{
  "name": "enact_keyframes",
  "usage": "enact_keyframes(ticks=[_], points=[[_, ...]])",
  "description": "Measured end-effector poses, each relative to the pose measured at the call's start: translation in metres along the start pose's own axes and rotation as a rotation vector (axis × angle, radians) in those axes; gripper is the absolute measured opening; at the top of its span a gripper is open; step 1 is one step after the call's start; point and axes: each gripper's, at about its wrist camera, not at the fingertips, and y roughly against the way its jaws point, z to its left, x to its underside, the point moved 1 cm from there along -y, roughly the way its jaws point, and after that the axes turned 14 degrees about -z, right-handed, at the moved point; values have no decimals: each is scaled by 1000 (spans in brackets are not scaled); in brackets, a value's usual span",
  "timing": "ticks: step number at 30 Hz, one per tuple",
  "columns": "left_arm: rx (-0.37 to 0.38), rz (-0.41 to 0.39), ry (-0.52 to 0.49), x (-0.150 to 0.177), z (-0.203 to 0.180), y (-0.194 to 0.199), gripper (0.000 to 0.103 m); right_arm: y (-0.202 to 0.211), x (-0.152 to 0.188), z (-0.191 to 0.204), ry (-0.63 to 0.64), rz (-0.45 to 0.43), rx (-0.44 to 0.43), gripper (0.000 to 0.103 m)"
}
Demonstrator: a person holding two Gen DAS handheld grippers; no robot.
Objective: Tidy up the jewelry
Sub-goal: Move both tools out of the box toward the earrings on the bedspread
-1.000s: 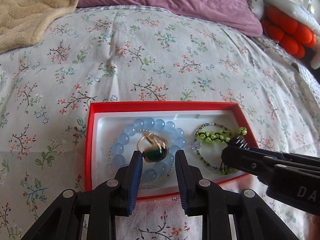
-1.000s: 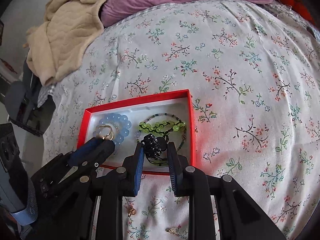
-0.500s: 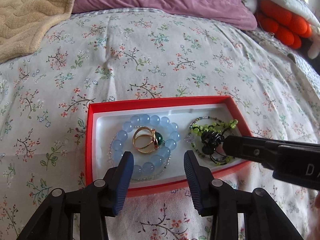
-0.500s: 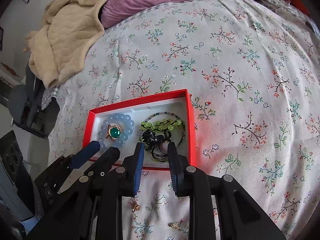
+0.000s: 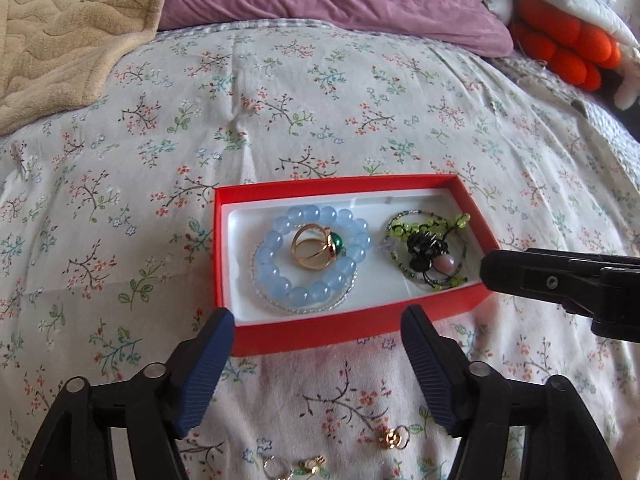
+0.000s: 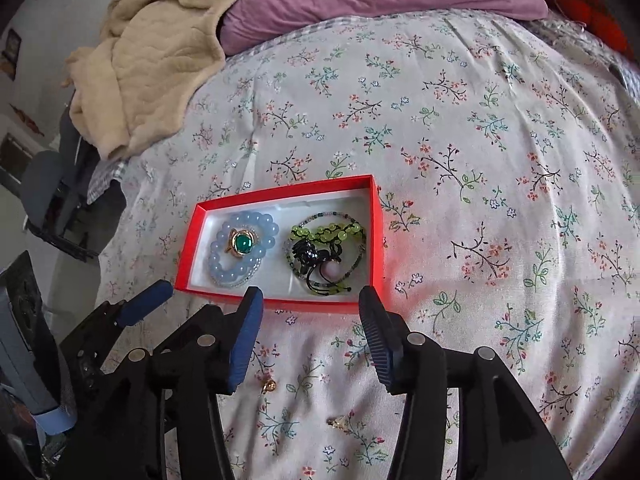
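Soft daylight, sharp centre, fisheye bending, dark corners.

Small gold trinkets (image 5: 394,438) on the bedspread, too tiny to identify.

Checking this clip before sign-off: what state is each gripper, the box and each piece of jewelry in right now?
Left gripper: open, empty, jaws just widened.
Right gripper: open, empty, jaws just widened.
Red box: lidless, on the bedspread.
Blue bead bracelet: flat in the box.
Gold ring: inside the blue bracelet's loop.
Green bead bracelet: in the box.
Black ring: on the green bracelet.
Small gold pieces: loose on the bedspread, outside the box.
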Motion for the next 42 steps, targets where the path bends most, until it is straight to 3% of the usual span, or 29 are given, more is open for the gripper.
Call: enact_keyframes(ticks=[10,18,25,34,38,42], points=[[-28,35,-18,16,17,17,88,20,18,-3,77,-7,58,70],[-36,89,-50,36,30,22,92,28,42,-12,168,11,124,79],[-51,139,-124,59,35,20,92,23,74,-20,287,86,156,79],[-9,153,-219,89,30,18,92,14,113,-21,387,141,148,79],[-5,153,-300,100,23,15,92,9,128,-13,489,122,118,79],[4,137,-323,103,23,12,96,5,139,-6,577,91,92,91]])
